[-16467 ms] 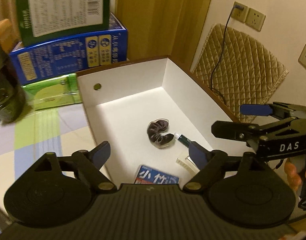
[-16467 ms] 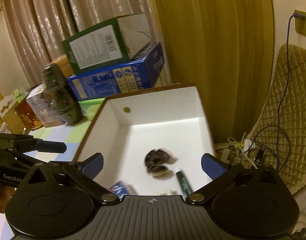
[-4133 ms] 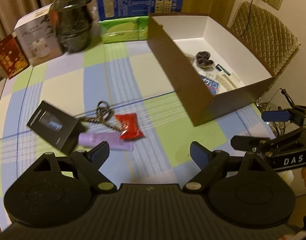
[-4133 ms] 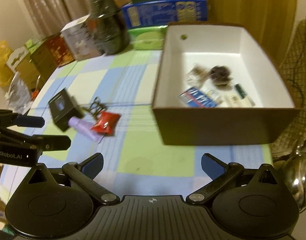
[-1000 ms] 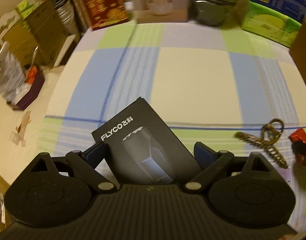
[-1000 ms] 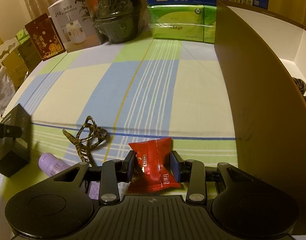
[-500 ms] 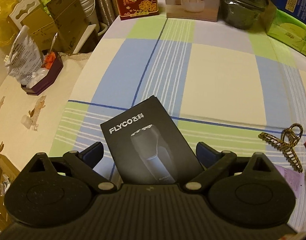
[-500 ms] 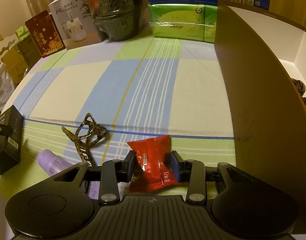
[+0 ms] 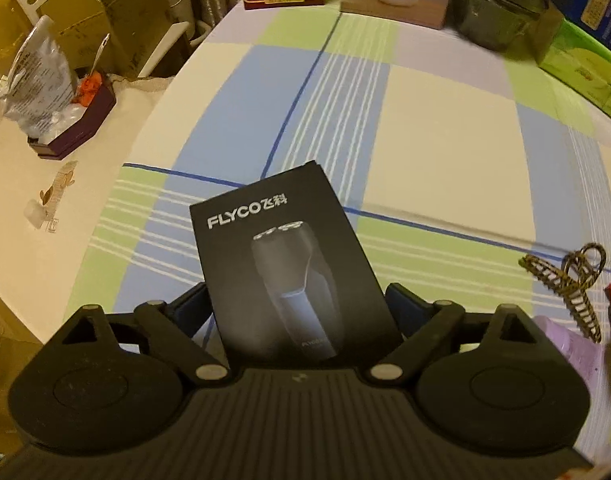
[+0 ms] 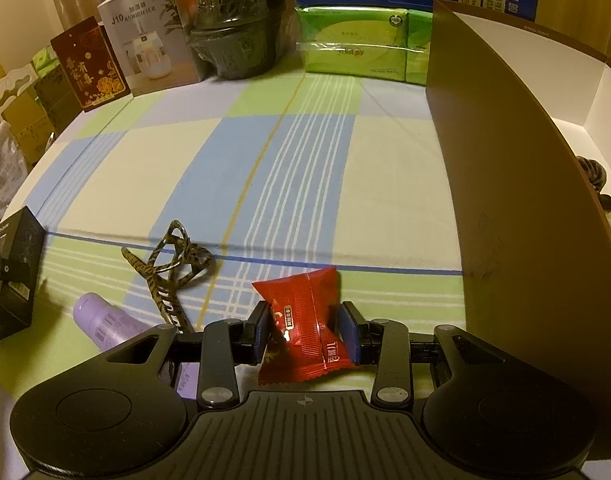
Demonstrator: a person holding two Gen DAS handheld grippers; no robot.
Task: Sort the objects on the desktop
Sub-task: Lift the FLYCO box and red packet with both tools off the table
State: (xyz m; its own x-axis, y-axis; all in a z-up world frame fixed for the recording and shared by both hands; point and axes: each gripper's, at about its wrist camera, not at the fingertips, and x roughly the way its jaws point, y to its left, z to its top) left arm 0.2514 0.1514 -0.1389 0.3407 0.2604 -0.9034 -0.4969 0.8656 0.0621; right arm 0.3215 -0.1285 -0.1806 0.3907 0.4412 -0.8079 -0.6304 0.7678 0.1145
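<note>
The black shaver box is framed between the blue pads of the left gripper, whose jaws are closing around it; whether the pads already press on its sides cannot be told, so the grip is read as not yet made. The box lies on the checked tablecloth, its printed face turned up and its far end reaching ahead of the fingertips. To the right of that gripper the tortoiseshell hair claw is seen, and just beyond it the lilac bottle. The red snack packet is clamped between the pads of the right gripper, with its crimped ends sticking out ahead and behind. Close to the right of this gripper the brown wall of the cardboard box is found.
</note>
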